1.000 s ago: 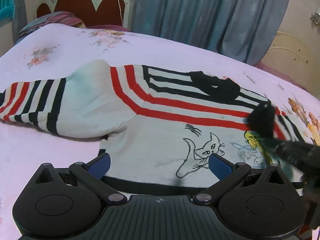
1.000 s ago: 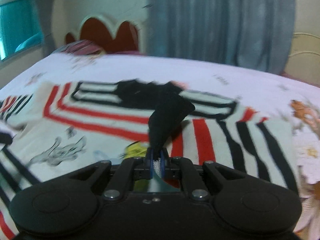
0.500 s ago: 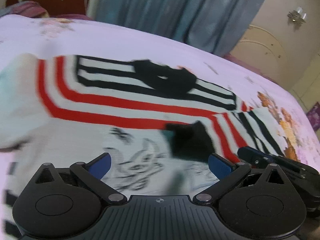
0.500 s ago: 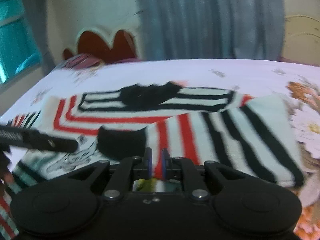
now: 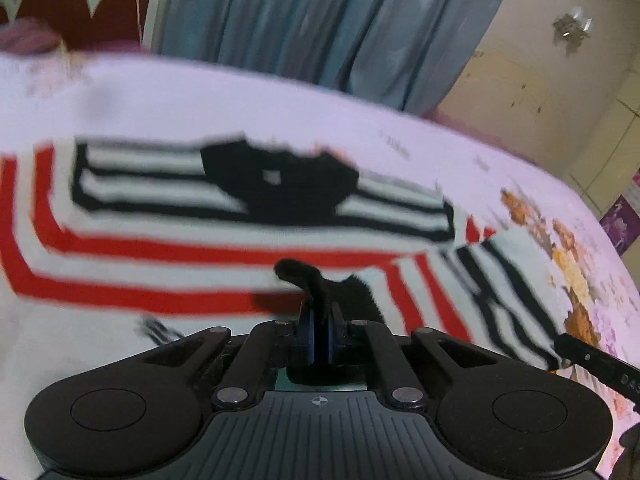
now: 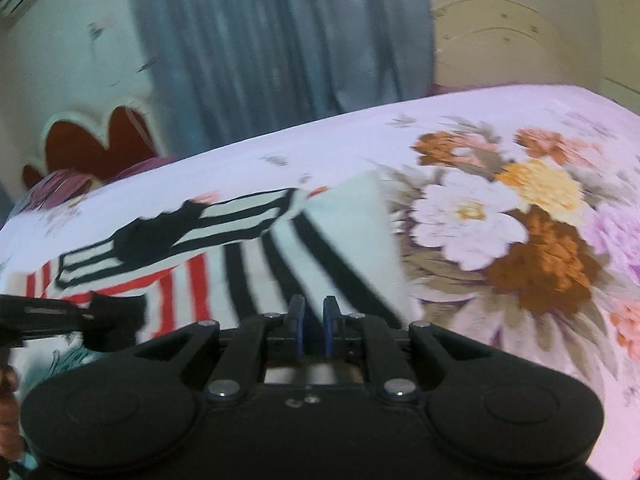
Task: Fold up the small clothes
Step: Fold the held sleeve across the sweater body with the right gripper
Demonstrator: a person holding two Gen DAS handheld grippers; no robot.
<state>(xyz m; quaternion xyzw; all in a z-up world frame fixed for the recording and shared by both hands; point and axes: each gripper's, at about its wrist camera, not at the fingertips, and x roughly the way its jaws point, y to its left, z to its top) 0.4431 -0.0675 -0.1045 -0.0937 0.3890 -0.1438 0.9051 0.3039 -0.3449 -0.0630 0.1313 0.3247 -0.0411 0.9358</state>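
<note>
A small white sweater [image 5: 168, 240] with red and black stripes and a black collar [image 5: 280, 184] lies flat on the bed. Its right sleeve [image 5: 500, 292] is folded across the chest. My left gripper [image 5: 320, 320] is shut on the sleeve's black cuff [image 5: 316, 280] over the chest. In the right wrist view the sweater [image 6: 248, 264] lies left of centre and the left gripper [image 6: 60, 316] holds the cuff [image 6: 116, 320] at the left edge. My right gripper [image 6: 313, 320] hovers over the folded sleeve, jaws slightly apart, holding nothing.
The bed has a pale pink sheet [image 6: 500, 232] with big flower prints at the right. A red scalloped headboard [image 5: 76, 8] and pillow stand at the far left. Blue curtains [image 5: 320, 20] hang behind the bed.
The cuff passed from my right gripper to my left, which closed on it. My right gripper let go and swung right, towards the shoulder fold.
</note>
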